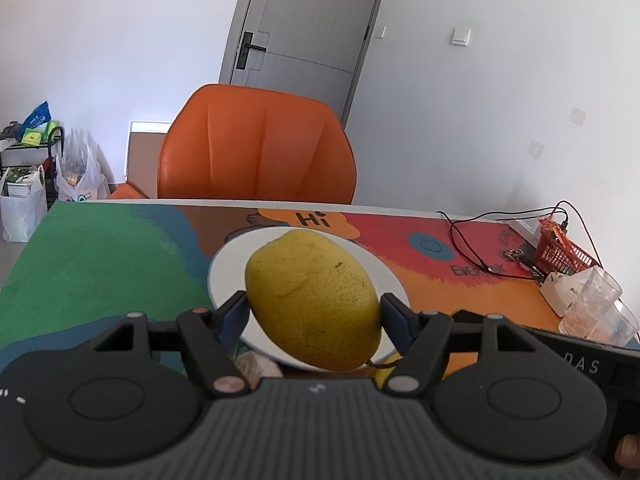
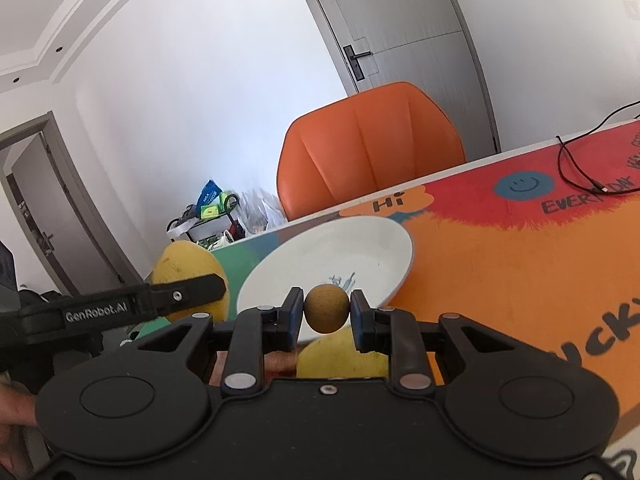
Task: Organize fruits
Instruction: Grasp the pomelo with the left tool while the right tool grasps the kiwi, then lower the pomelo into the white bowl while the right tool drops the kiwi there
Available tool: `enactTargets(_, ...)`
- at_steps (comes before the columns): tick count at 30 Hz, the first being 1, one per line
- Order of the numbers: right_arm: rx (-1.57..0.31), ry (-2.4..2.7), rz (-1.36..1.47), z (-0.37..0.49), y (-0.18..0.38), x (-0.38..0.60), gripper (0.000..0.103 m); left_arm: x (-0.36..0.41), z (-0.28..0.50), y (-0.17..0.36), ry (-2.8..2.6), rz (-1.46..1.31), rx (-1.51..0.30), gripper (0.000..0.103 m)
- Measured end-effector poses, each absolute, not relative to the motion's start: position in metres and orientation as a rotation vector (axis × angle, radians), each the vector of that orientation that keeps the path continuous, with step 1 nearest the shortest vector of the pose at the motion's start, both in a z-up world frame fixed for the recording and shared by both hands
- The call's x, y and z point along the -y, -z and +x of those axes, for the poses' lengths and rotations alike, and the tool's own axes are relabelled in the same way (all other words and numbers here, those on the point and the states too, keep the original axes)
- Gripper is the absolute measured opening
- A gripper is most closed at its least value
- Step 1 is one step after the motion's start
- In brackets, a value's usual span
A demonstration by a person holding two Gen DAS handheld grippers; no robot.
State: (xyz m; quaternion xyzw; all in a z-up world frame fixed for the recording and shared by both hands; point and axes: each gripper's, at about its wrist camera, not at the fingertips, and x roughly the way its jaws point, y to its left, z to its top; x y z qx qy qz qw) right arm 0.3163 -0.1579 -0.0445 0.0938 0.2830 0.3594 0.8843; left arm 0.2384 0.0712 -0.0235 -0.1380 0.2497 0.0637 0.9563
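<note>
My left gripper (image 1: 314, 314) is shut on a large yellow fruit (image 1: 314, 300), which hangs in the air just in front of a white plate (image 1: 228, 268) on the colourful table mat. The same fruit (image 2: 180, 264) shows at the left of the right wrist view, with the left gripper's finger across it. My right gripper (image 2: 326, 312) is shut on a small round brownish fruit (image 2: 326, 309), held above the near edge of the white plate (image 2: 352, 248). Below it lies another yellow fruit (image 2: 340, 358) and something reddish, mostly hidden by the gripper.
An orange chair (image 1: 256, 148) stands behind the table's far edge. At the right are a red basket (image 1: 564, 254), black cables (image 1: 468, 248), clear plastic cups (image 1: 596, 300) and a white packet. Bags and a shelf stand on the floor at the left.
</note>
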Motion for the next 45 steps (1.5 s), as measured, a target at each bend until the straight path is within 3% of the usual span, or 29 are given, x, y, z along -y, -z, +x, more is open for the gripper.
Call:
enactTargets(23,-0.633,-0.736,0.185,0.350,0.061,0.131,0.024,-0.077,0.291,0.061,-0.186,-0.254,-0.623,0.069)
enactTargets(28,-0.639,-0.722,0.176,0.352,0.063,0.128,0.024,-0.076,0.292,0.063,-0.182,-0.238,-0.614,0.060)
enactTargets(37,-0.656,-0.711,0.162,0.354,0.065,0.119,0.024,-0.082,0.282,0.048,-0.196,-0.241,-0.582,0.060)
enactTargets(42,-0.652,-0.699,0.165,0.350,0.062,0.120,0.035,-0.083,0.270,0.041,-0.200,-0.257,-0.565,0.062)
enactTargets(45,-0.648,-0.692,0.182,0.346,0.059,0.125,0.036,-0.084,0.262,0.038,-0.200,-0.273,-0.559,0.064)
